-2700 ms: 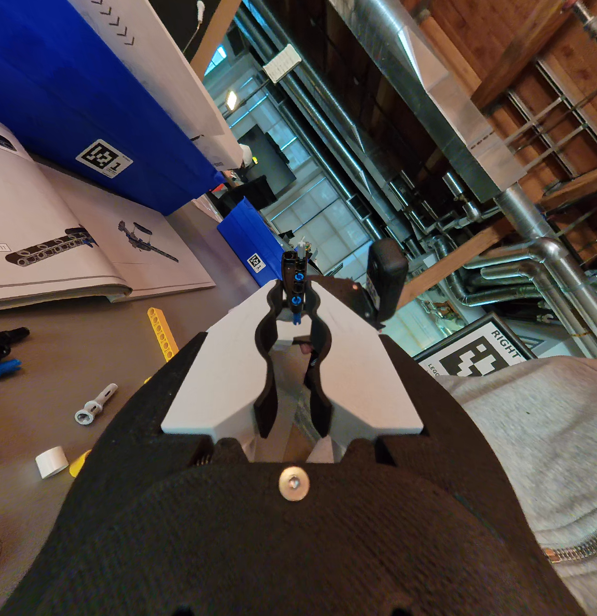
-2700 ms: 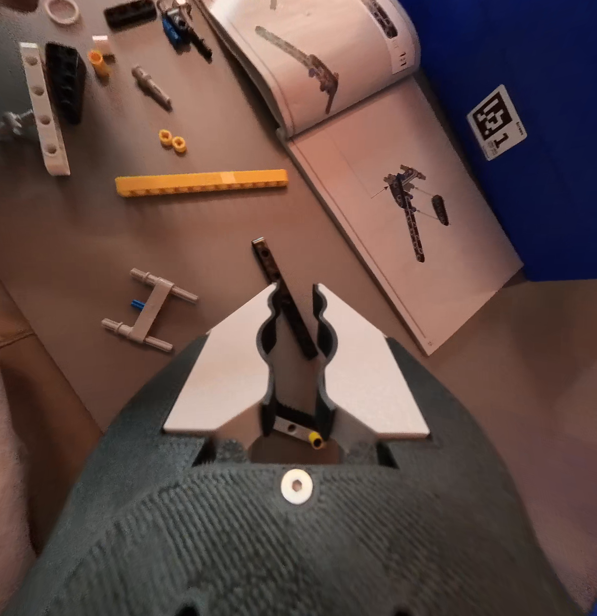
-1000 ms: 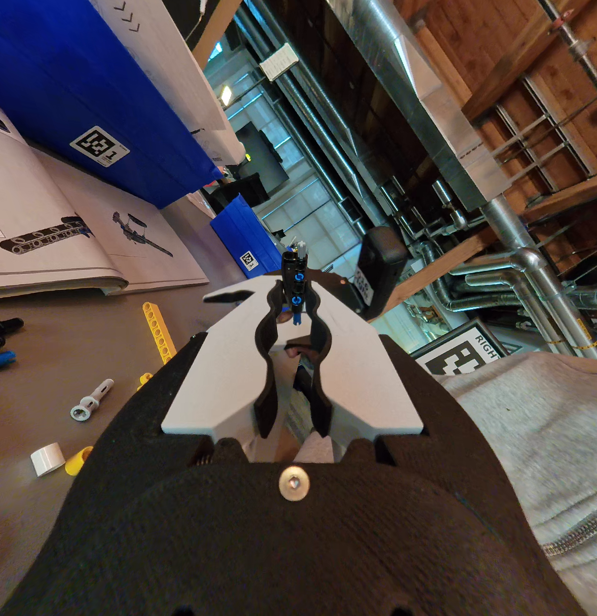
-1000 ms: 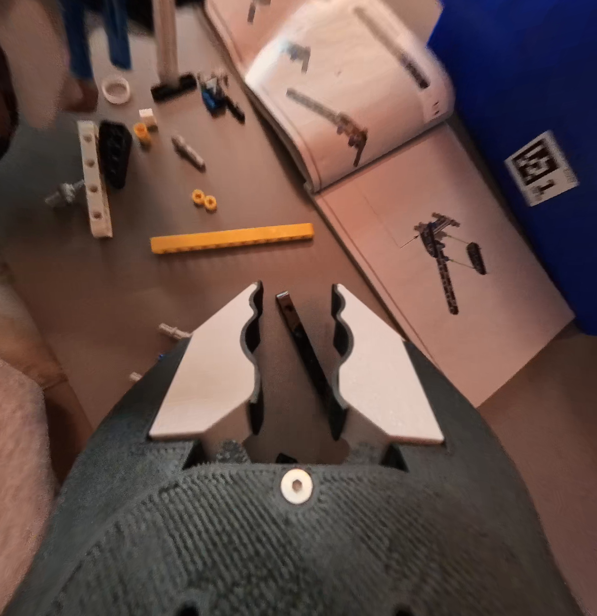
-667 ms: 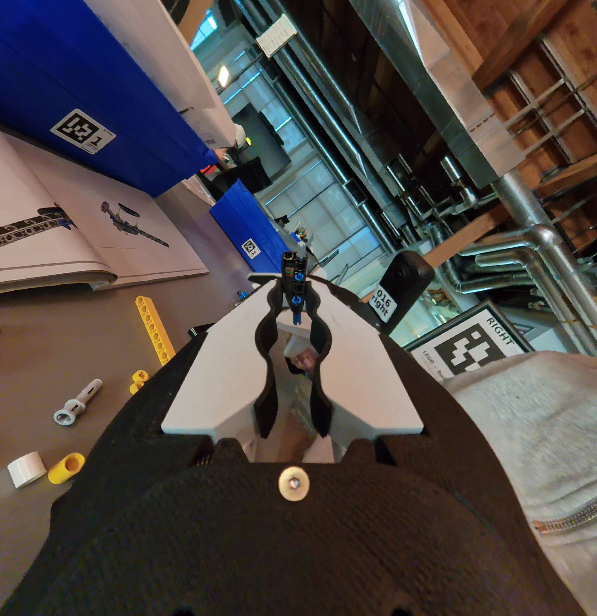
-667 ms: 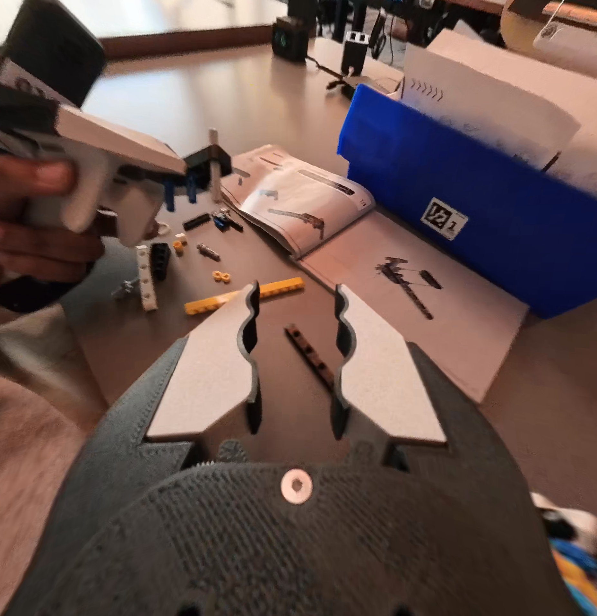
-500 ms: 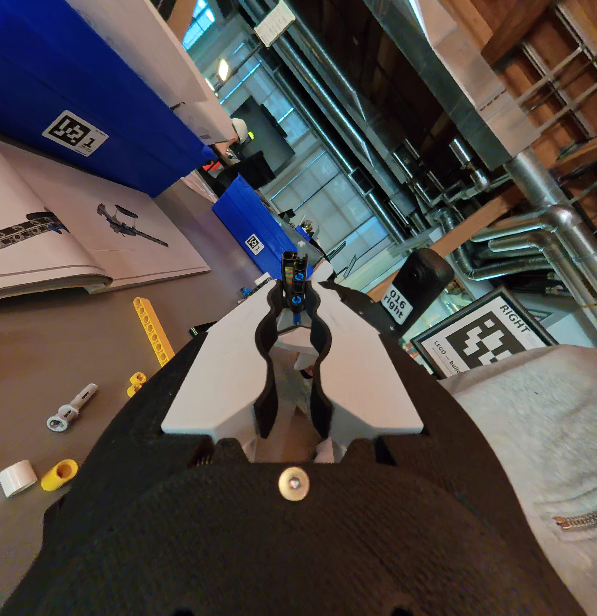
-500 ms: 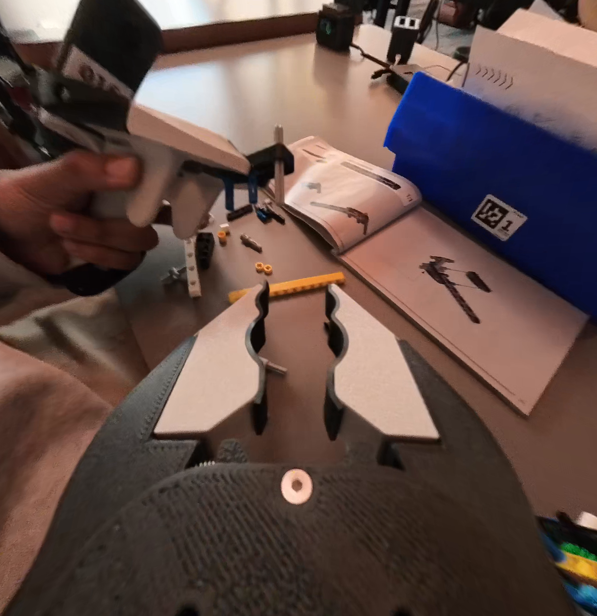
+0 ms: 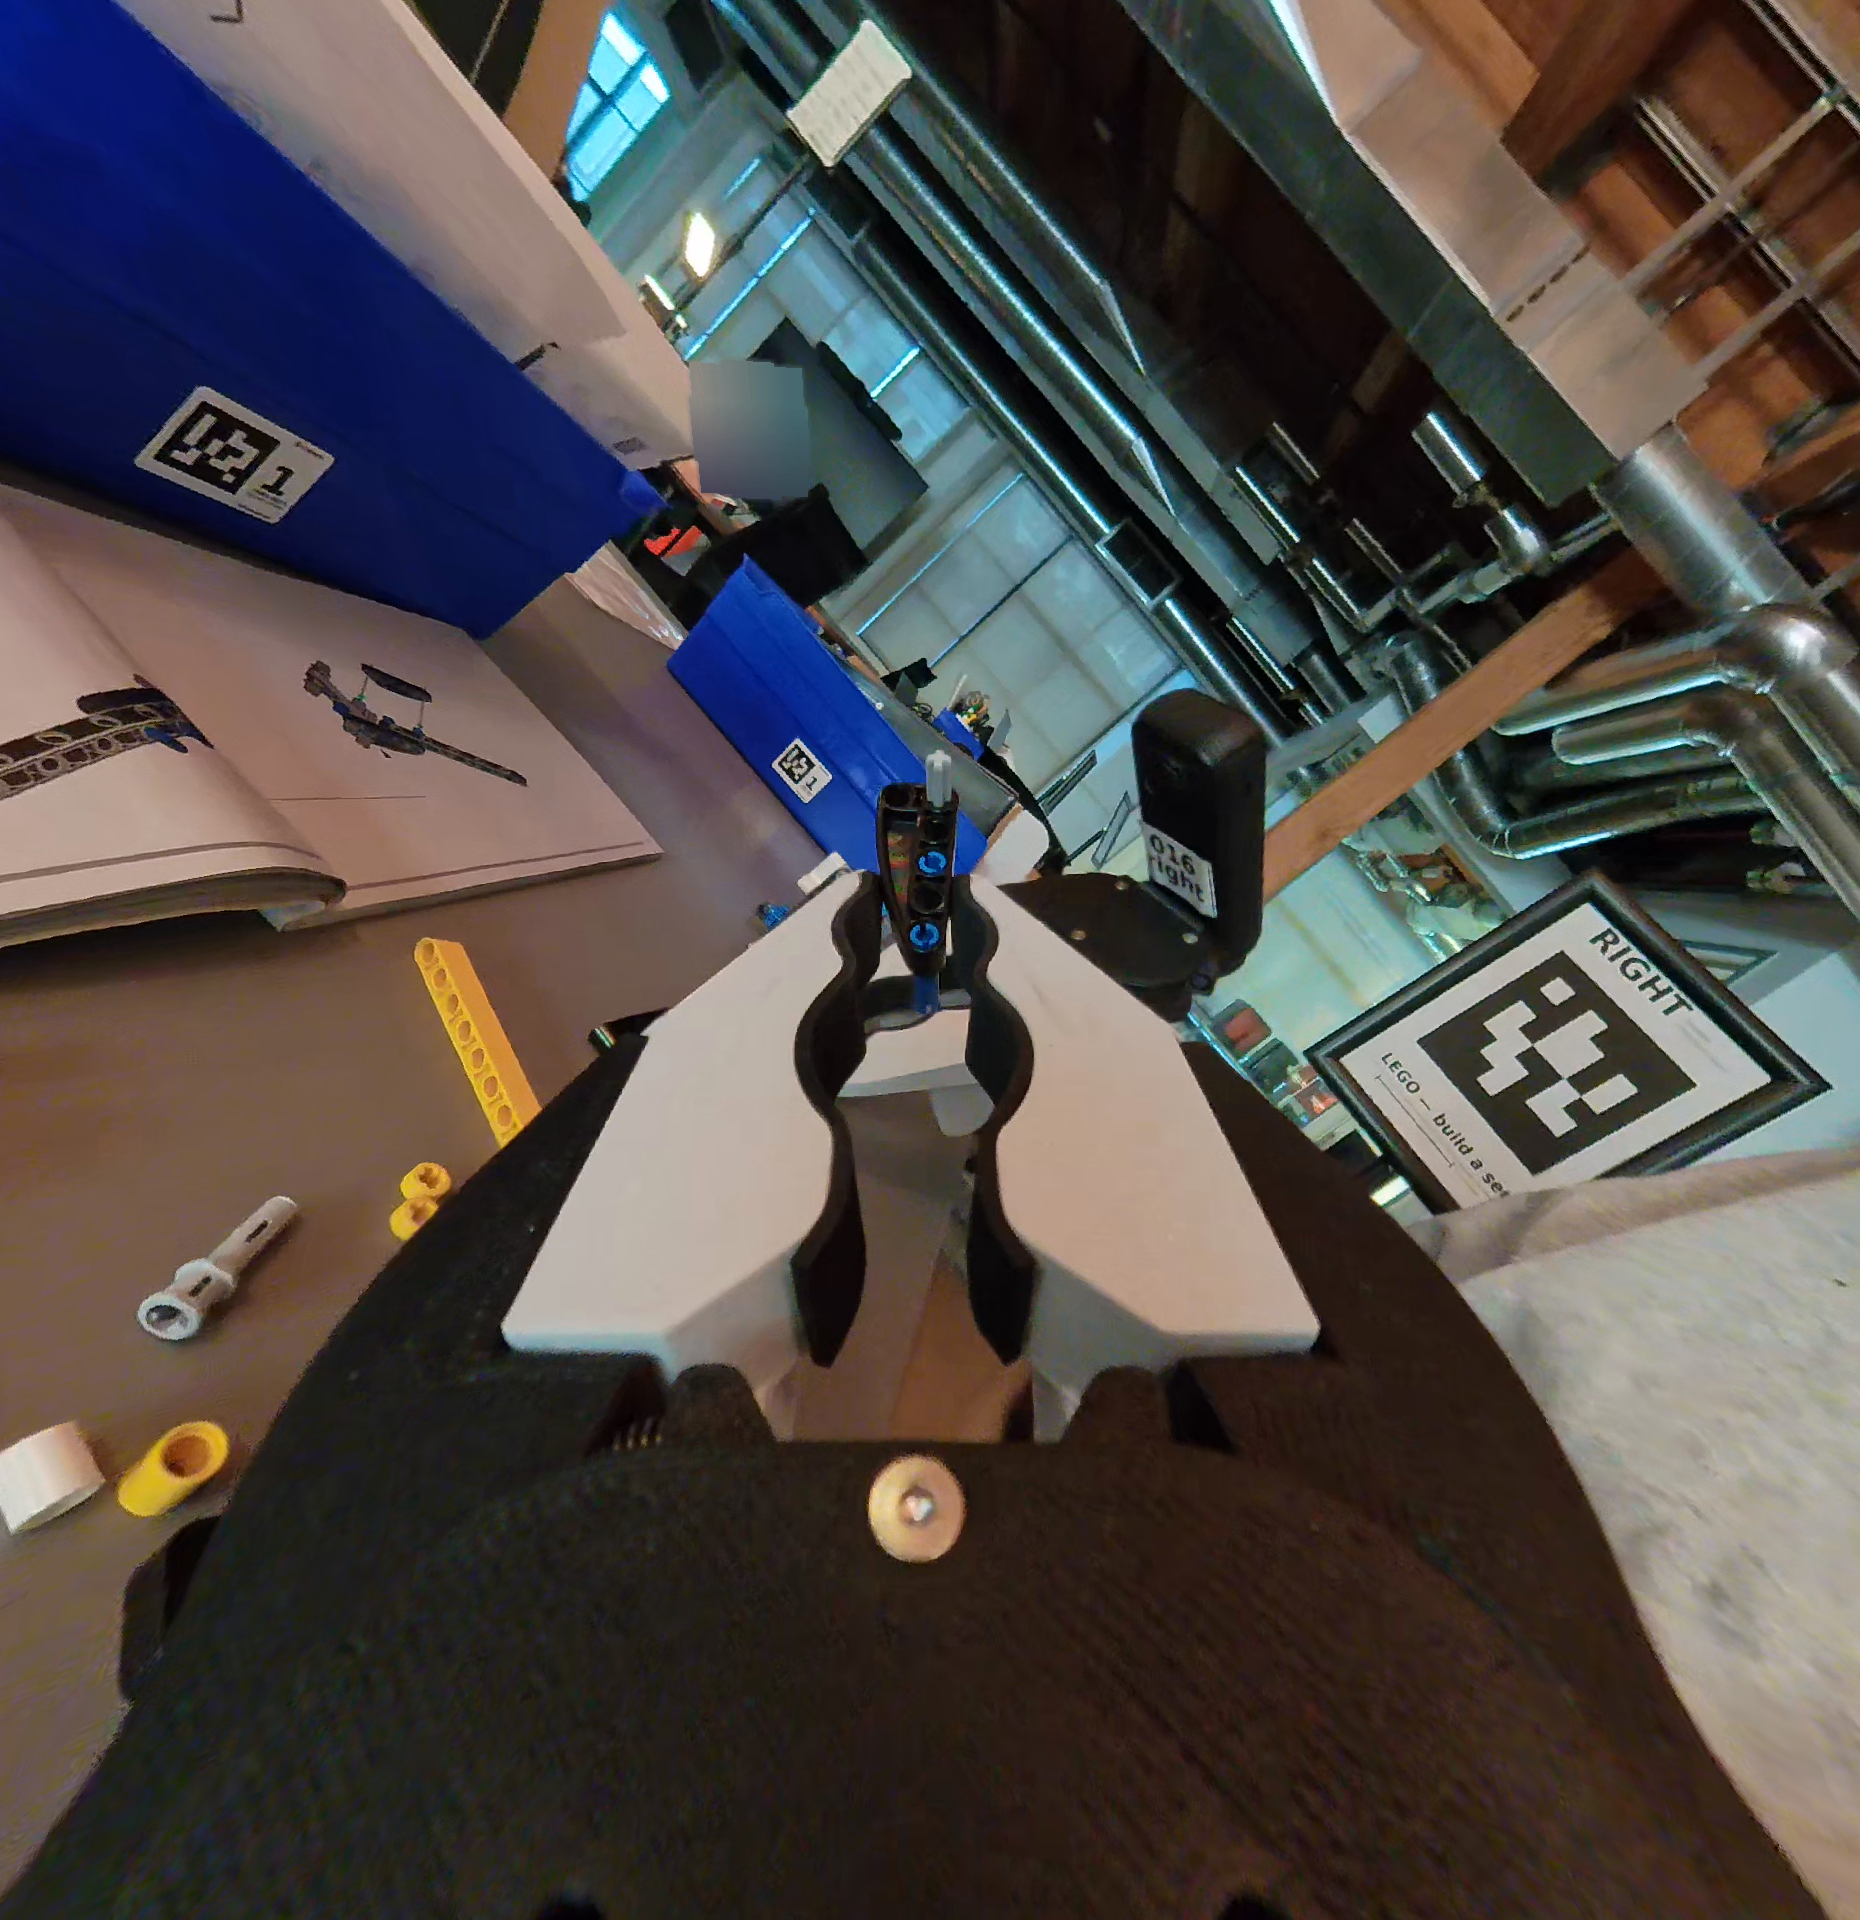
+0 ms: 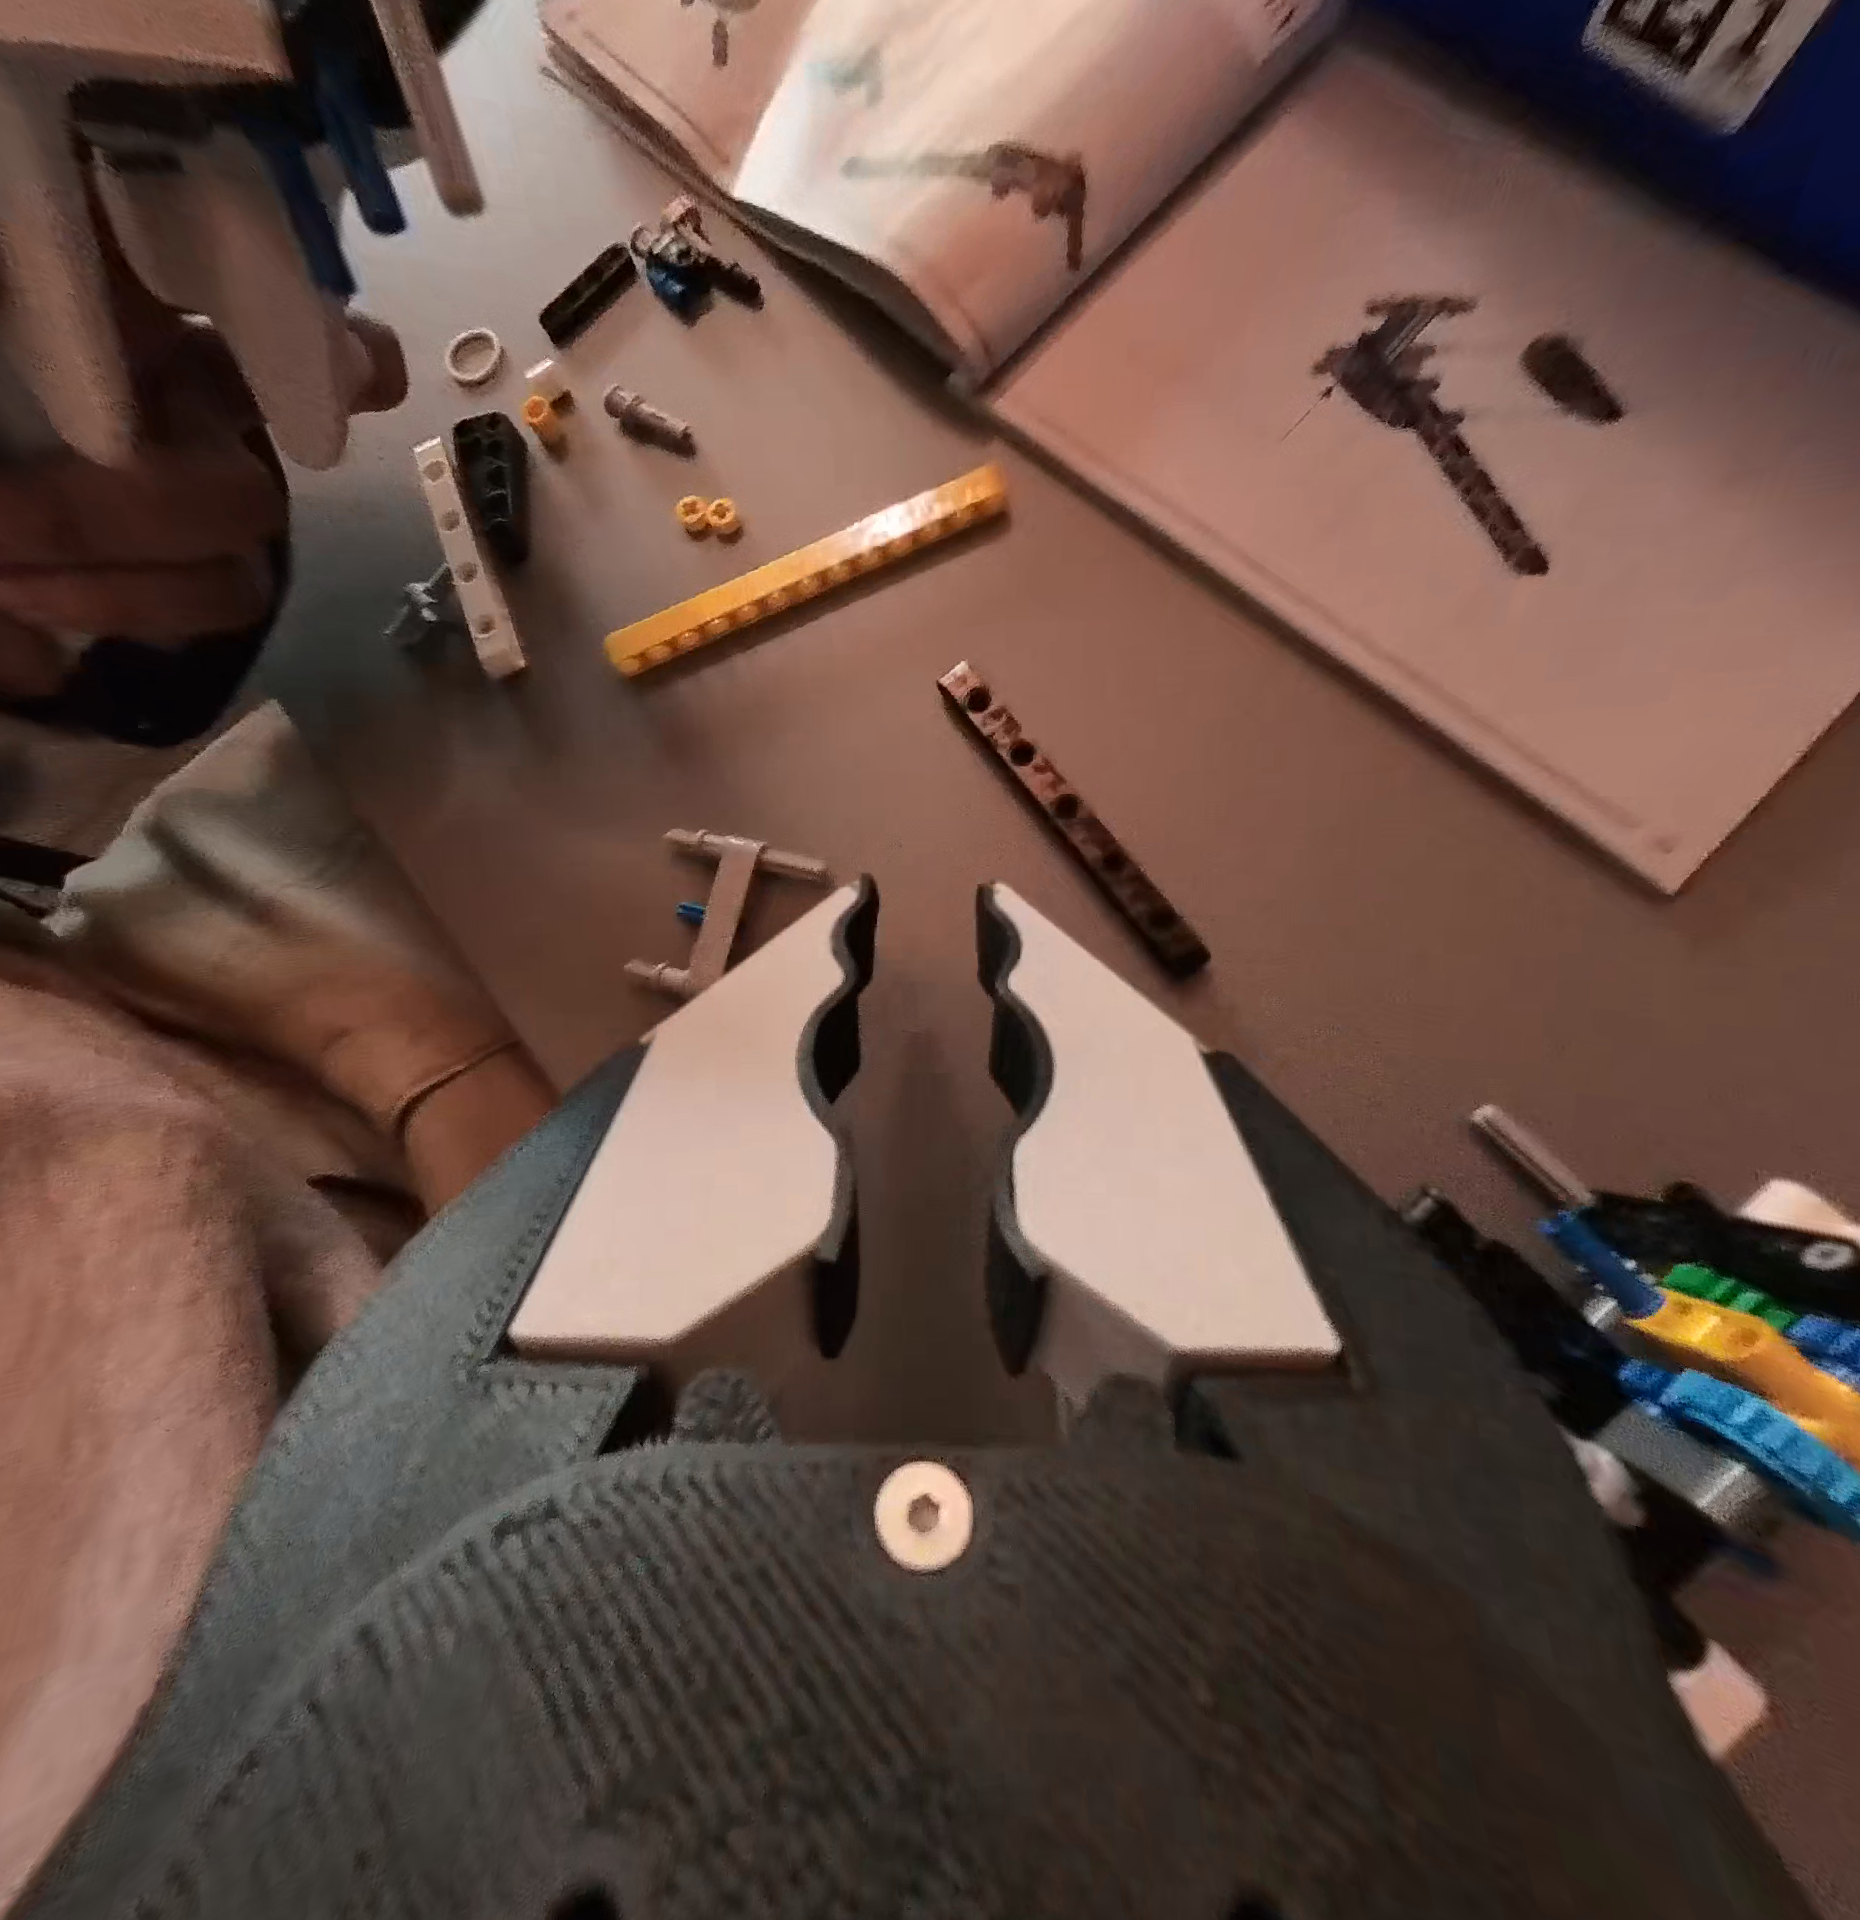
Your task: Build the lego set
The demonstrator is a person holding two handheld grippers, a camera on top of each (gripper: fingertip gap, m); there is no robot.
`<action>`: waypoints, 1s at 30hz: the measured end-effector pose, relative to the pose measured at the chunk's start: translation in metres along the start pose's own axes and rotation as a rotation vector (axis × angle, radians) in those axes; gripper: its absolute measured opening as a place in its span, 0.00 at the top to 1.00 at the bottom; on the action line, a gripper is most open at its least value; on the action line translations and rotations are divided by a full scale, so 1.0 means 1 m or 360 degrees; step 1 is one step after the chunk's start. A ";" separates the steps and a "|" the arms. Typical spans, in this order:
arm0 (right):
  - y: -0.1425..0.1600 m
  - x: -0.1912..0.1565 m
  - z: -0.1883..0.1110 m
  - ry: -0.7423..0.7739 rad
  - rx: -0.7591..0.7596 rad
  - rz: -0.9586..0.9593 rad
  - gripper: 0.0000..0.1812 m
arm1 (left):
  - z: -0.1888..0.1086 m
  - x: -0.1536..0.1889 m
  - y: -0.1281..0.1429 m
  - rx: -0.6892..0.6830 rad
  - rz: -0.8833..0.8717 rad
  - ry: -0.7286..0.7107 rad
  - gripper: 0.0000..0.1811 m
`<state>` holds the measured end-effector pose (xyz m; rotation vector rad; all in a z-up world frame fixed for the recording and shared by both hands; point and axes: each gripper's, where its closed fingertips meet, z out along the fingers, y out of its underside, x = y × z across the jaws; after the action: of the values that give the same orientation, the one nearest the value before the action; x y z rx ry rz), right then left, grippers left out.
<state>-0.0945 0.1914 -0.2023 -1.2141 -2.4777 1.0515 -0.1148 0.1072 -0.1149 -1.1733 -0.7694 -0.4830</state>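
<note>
My left gripper (image 9: 921,920) is shut on a small black Lego piece (image 9: 913,868) with blue pins and a grey axle, held up in the air. It also shows at the top left of the right wrist view, with the piece (image 10: 386,125) hanging down. My right gripper (image 10: 926,899) is open and empty, its jaws a small gap apart, above the brown table. A long black beam (image 10: 1071,821) lies on the table just right of its tips. A grey H-shaped assembly (image 10: 728,904) lies just left of them.
A long yellow beam (image 10: 812,571), a white beam (image 10: 469,561), a black wedge (image 10: 490,478) and several small pins lie farther off. The open instruction booklet (image 10: 1373,468) lies at the right. A blue bin (image 9: 282,343) stands behind it. A partly built colourful model (image 10: 1736,1351) sits at the right edge. The grippers' ends are close to 12 cm from one another.
My right gripper opened and let go of the black beam, rose and tilted up, then came back down over the table with its jaws narrower. My left gripper kept hold of its piece.
</note>
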 end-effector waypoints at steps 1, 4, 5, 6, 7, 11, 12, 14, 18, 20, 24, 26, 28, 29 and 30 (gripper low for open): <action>0.003 0.003 0.001 0.0026 -0.0026 0.0012 0.90 | 0.000 0.000 0.001 -0.0004 0.0004 0.0000 0.95; 0.010 0.020 0.002 0.0202 -0.0096 0.0022 0.92 | 0.002 0.001 0.002 -0.0010 0.0022 -0.0007 0.95; 0.012 0.023 0.003 0.0222 -0.0118 0.0045 0.91 | 0.002 0.001 0.002 -0.0012 0.0035 -0.0013 0.95; 0.014 0.025 0.005 0.0230 -0.0142 0.0071 0.90 | 0.002 0.001 0.002 -0.0017 0.0054 -0.0021 0.95; 0.017 0.027 0.007 0.0243 -0.0171 0.0094 0.88 | 0.002 0.001 0.003 -0.0030 0.0084 -0.0035 0.95; 0.016 0.044 0.012 0.0360 -0.0198 0.0132 0.87 | 0.006 0.002 0.008 -0.0101 0.0270 -0.0102 0.95; 0.014 0.045 0.014 0.0353 -0.0191 0.0154 0.85 | 0.006 0.003 0.008 -0.0096 0.0276 -0.0100 0.95; 0.006 0.046 0.020 0.0311 -0.0161 0.0206 0.83 | 0.005 0.002 0.007 -0.0083 0.0245 -0.0093 0.95; -0.015 0.045 0.036 0.0218 -0.0113 0.0275 0.78 | 0.002 -0.004 -0.001 -0.0034 0.0180 -0.0101 0.95; -0.025 0.044 0.046 0.0180 -0.0103 0.0277 0.76 | -0.001 -0.006 -0.006 -0.0011 0.0171 -0.0105 0.95; -0.037 0.041 0.056 0.0118 -0.0143 0.0260 0.78 | -0.003 -0.006 -0.009 -0.0002 0.0189 -0.0111 0.95; -0.042 0.036 0.060 0.0072 -0.0135 0.0298 0.74 | -0.002 -0.004 -0.008 -0.0006 0.0184 -0.0098 0.95; -0.045 0.033 0.062 0.0065 -0.0143 0.0324 0.72 | -0.003 -0.003 -0.010 0.0007 0.0163 -0.0081 0.95; -0.044 0.032 0.061 0.0089 -0.0160 0.0309 0.72 | -0.004 -0.002 -0.011 0.0020 0.0155 -0.0076 0.95; -0.044 0.031 0.060 0.0128 -0.0168 0.0275 0.73 | -0.006 -0.002 -0.013 0.0035 0.0151 -0.0074 0.95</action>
<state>-0.1687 0.1658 -0.2206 -1.4940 -2.4296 0.9004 -0.1239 0.0972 -0.1092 -1.1981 -0.7536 -0.3685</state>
